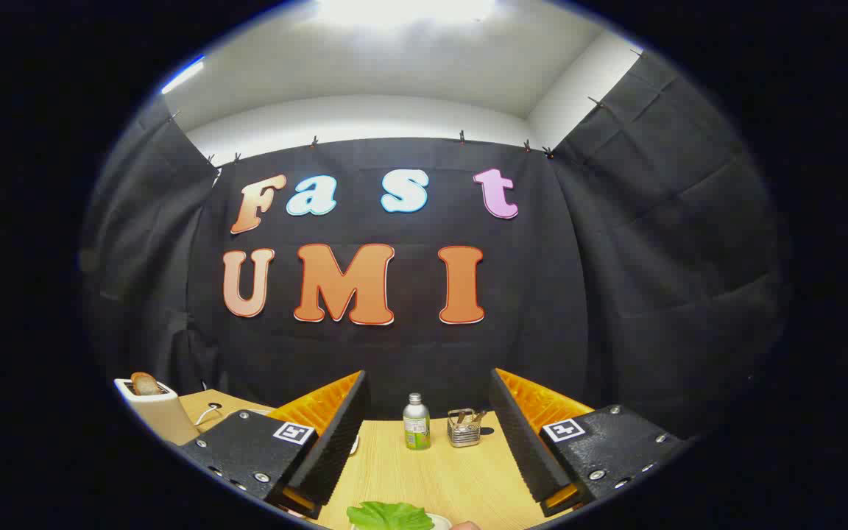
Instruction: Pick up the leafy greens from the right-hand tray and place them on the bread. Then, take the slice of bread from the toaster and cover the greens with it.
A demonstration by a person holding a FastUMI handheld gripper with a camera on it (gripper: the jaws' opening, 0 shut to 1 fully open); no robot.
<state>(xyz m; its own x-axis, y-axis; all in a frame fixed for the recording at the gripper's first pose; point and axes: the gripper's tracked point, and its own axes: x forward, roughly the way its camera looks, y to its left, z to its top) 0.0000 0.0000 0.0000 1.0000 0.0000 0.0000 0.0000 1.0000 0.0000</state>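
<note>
My gripper (430, 434) is open, its two black fingers with orange sides spread wide above the wooden table (431, 471). Nothing sits between the fingers. A leafy green (389, 516) lies on a white tray rim (442, 521) just below and between the finger bases, close to me. Far off beyond the left finger stands a cream toaster (153, 412) with a brown slice of bread (146, 383) poking up from its slot. The bread meant to take the greens is hidden.
A small metal bottle with a green label (416, 422) and a wire metal holder (464, 428) stand at the table's far side, beyond the fingers. A white cord (210, 412) trails from the toaster across the table.
</note>
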